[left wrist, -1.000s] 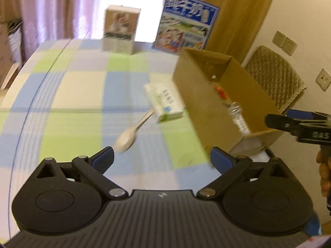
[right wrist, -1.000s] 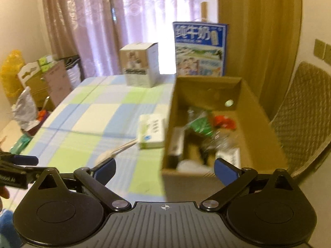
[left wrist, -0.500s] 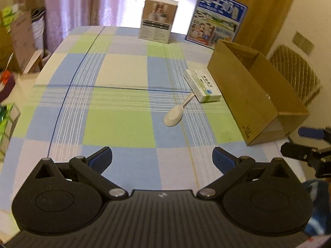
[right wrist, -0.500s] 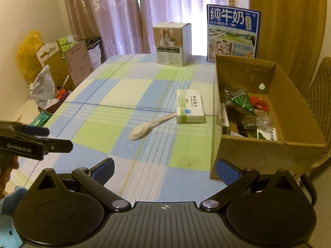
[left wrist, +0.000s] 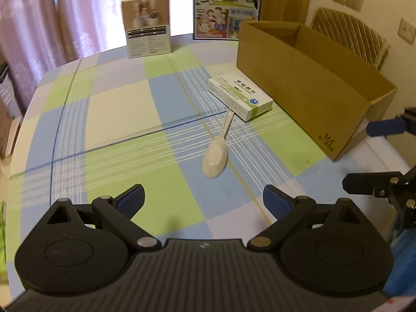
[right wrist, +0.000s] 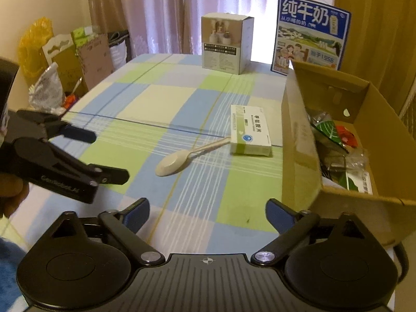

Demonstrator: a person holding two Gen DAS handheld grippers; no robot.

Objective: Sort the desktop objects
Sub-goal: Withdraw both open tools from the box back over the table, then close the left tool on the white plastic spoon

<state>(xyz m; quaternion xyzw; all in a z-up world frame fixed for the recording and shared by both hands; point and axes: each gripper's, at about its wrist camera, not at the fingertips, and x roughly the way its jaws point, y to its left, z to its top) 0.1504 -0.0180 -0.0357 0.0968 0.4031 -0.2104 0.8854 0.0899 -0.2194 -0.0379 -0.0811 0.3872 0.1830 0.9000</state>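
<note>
A cream plastic spoon (left wrist: 215, 156) (right wrist: 182, 160) lies on the checked tablecloth, its handle tip against a white-and-green medicine box (left wrist: 240, 98) (right wrist: 249, 132). To their right stands an open cardboard box (left wrist: 306, 78) (right wrist: 299, 140) with several packets inside. My left gripper (left wrist: 202, 201) hovers over the near part of the table, short of the spoon; its jaws are closing with nothing between them. My right gripper (right wrist: 206, 214) is near the cardboard box's front corner, jaws closing on nothing. Each gripper shows in the other's view: the left gripper (right wrist: 104, 153), the right gripper (left wrist: 374, 156).
A beige product box (left wrist: 147, 27) (right wrist: 226, 43) and a blue milk carton (left wrist: 227, 5) (right wrist: 310, 32) stand at the table's far edge before curtains. Bags and cartons (right wrist: 65, 59) crowd the floor on the left. A wicker chair (left wrist: 351, 36) is behind the cardboard box.
Both grippers have pulled back and sunk toward the near table edge, so the spoon and medicine box look farther off. Both pairs of jaws have narrowed slightly.
</note>
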